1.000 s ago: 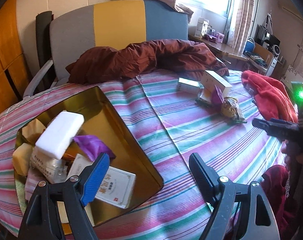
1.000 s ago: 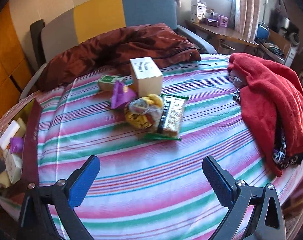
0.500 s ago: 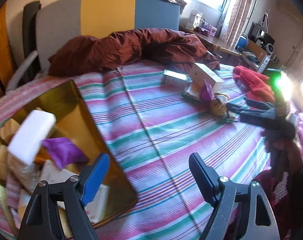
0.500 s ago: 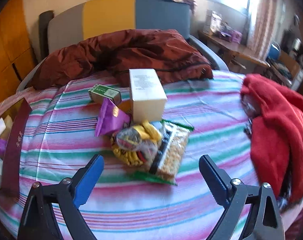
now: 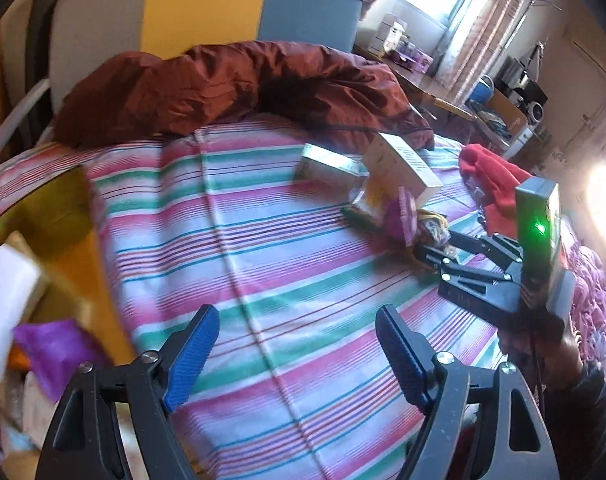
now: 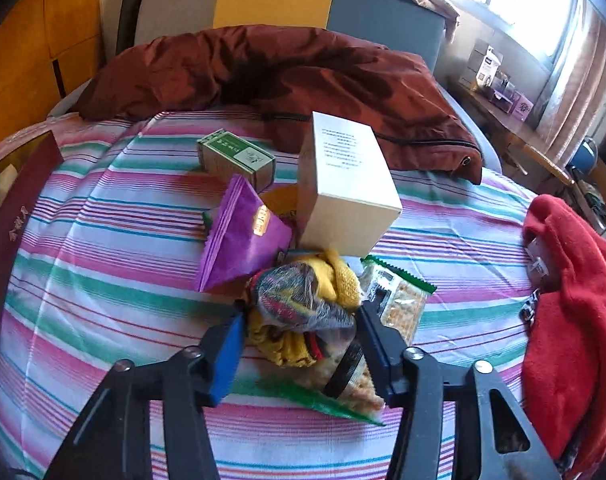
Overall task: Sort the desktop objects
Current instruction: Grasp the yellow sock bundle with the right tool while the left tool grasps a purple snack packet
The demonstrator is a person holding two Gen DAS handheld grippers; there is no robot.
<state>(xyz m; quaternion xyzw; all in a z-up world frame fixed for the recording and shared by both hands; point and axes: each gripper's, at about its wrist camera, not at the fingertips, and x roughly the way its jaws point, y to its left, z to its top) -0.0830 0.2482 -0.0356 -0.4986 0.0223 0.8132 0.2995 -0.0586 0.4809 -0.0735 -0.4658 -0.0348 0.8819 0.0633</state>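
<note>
A round table under a striped cloth (image 5: 263, 240) takes up most of both views, and it serves as the working surface where loose items wait to be sorted. Behind it a dark red jacket (image 6: 263, 68) lies heaped against a chair back, and a red fleece garment (image 6: 575, 300) is bunched at the table's right edge; neither looks like part of the sorting. At the left edge sits a gold-lined box (image 5: 63, 208), open and already holding a white block (image 5: 7, 300), a purple packet (image 5: 51, 344) and other small goods, so it appears to be the place where things are gathered. The remaining pile is clustered mid-table, near enough for either hand: a tall cream carton (image 6: 347, 184) lying on its side, a small green box (image 6: 235, 160) behind it, a purple pouch (image 6: 243, 240) leaning against the pile, and a green-edged snack bag (image 6: 395, 308) flat beneath. On top of that bag rests a mesh-wrapped yellow bundle (image 6: 303, 304), the item now being taken. The right gripper (image 6: 299, 340) has just been closing, and its jaws now press on the bundle from both sides, low on its near end. The left gripper (image 5: 295, 356) hangs over bare cloth with its jaws apart and nothing between them, having narrowed slightly, probably just free between trips to the box.
</note>
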